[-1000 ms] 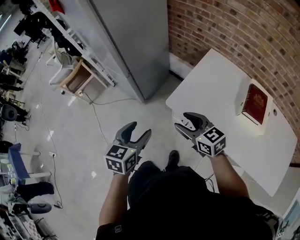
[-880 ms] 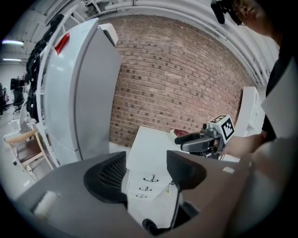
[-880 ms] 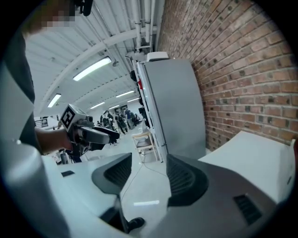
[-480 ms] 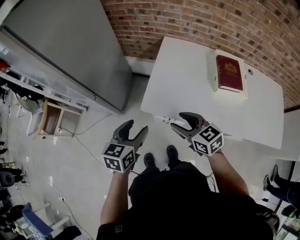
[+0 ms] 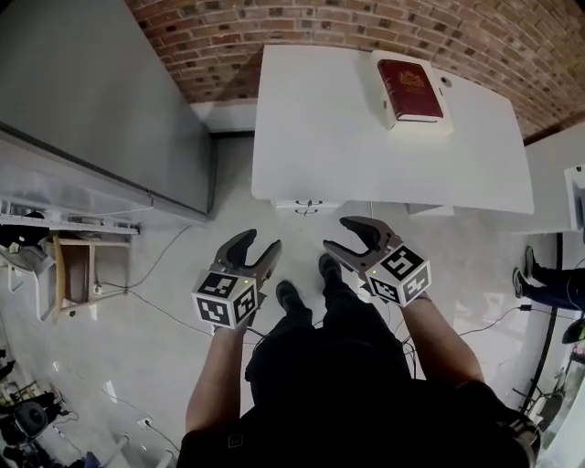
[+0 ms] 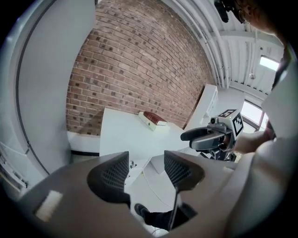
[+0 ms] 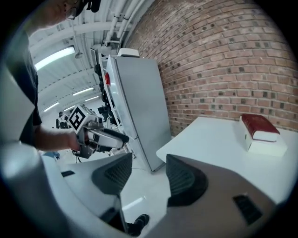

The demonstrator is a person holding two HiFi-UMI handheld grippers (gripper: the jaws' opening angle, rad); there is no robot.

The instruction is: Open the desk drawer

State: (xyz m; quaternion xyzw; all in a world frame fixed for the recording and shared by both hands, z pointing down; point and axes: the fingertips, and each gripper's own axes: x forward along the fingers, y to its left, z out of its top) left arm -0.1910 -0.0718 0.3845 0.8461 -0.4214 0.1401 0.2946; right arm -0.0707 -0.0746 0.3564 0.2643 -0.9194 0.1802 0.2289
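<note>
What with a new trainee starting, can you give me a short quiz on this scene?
1. True or false: the left gripper grips the drawer.
2. What lies on the white desk? A) red book B) mug C) laptop
3. The right gripper has its jaws ____.
Key: 1 false; its jaws have just been closing, with nothing between them. 2 A. 3 open.

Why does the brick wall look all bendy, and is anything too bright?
Head view: the wide lens bends the brick wall into an arc; the picture is sharp, and the white desk is very bright. Left gripper view: round black corners, and the wall is bowed the same way. Right gripper view: round black corners too, and the ceiling lights glare white.
</note>
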